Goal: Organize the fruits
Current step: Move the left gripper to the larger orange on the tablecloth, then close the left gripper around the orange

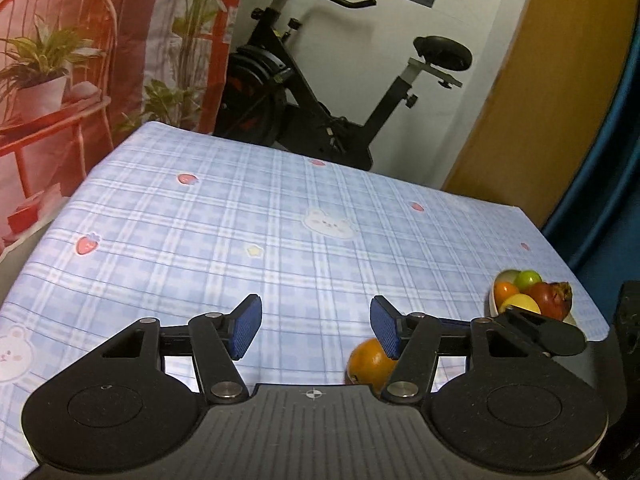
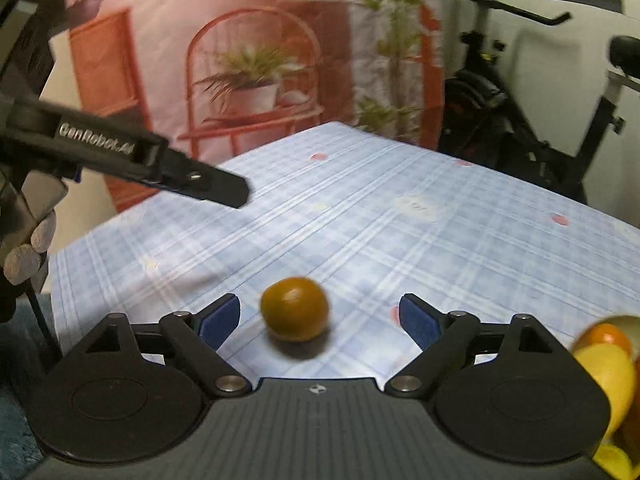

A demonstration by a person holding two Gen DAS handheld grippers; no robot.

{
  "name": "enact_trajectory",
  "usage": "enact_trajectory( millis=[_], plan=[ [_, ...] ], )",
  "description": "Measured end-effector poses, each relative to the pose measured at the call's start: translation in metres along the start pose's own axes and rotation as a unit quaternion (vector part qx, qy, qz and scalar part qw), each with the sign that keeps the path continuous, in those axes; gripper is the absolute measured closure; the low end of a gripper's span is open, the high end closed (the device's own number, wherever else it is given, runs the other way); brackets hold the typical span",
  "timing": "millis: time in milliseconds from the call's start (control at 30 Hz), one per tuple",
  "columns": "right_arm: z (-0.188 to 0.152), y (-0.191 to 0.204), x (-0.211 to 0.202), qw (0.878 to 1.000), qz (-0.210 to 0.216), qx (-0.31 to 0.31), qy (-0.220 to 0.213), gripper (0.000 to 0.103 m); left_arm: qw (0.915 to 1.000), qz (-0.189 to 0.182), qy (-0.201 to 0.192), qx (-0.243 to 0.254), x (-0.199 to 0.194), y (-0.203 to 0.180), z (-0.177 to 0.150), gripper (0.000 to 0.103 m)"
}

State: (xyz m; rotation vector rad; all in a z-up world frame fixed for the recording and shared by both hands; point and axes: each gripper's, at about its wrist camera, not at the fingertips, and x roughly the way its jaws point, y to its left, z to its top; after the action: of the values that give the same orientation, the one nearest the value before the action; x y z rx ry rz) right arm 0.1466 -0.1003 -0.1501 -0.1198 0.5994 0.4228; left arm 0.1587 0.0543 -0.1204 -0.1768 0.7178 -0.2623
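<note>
Fruit sorting looks partly done. Beyond the outer side of the left hand-held gripper (image 1: 316, 326), a white bowl (image 1: 493, 300) on the bench (image 1: 280, 220) already holds several pieces: a green one, an orange one, a yellow one and a dark red one with a dried calyx. One orange fruit (image 1: 370, 362) lies loose on the blue checked cloth, close under the left hand-held gripper and half hidden behind its right finger. That gripper's blue pads stand apart with only cloth between them; it holds nothing.

The right hand-held gripper (image 2: 320, 320) is spread wide, and the same loose orange fruit (image 2: 295, 309) sits on the cloth between its pads, nearer the left pad, with clear gaps on both sides, so it is not gripped. The right wrist view is blurred. The bowl's rim (image 2: 618, 318) with orange and yellow fruit shows just off the outer right of this gripper.

Judged from this, the bowl has taken most of the fruit and the single loose piece is what remains in sight: it has yet to be gripped and carried to the bowl. Whether other fruit lies outside both views cannot be told.
</note>
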Motion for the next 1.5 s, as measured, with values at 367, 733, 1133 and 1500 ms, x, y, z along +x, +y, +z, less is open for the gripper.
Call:
enact_trajectory(
  millis=[367, 733, 1133, 1500],
  plan=[
    [-0.009, 0.001, 0.018, 1.0, 0.019, 0.009, -0.002, 0.024, 0.9995, -0.024, 0.021, -0.001, 0.01, -0.002, -0.016, 0.04],
    [-0.015, -0.003, 0.017, 0.999, 0.024, 0.019, -0.016, 0.04, 0.9981, -0.041, 0.046, -0.003, 0.021, -0.003, -0.021, 0.041],
    [-0.017, -0.007, 0.016, 0.998, 0.045, 0.033, -0.016, 0.054, 0.9959, -0.049, 0.075, -0.007, 0.037, -0.008, -0.029, 0.05],
    [-0.017, -0.007, 0.015, 0.998, 0.047, 0.041, -0.016, 0.055, 0.9947, -0.061, 0.082, 0.009, 0.042, -0.013, -0.03, 0.06]
  ],
)
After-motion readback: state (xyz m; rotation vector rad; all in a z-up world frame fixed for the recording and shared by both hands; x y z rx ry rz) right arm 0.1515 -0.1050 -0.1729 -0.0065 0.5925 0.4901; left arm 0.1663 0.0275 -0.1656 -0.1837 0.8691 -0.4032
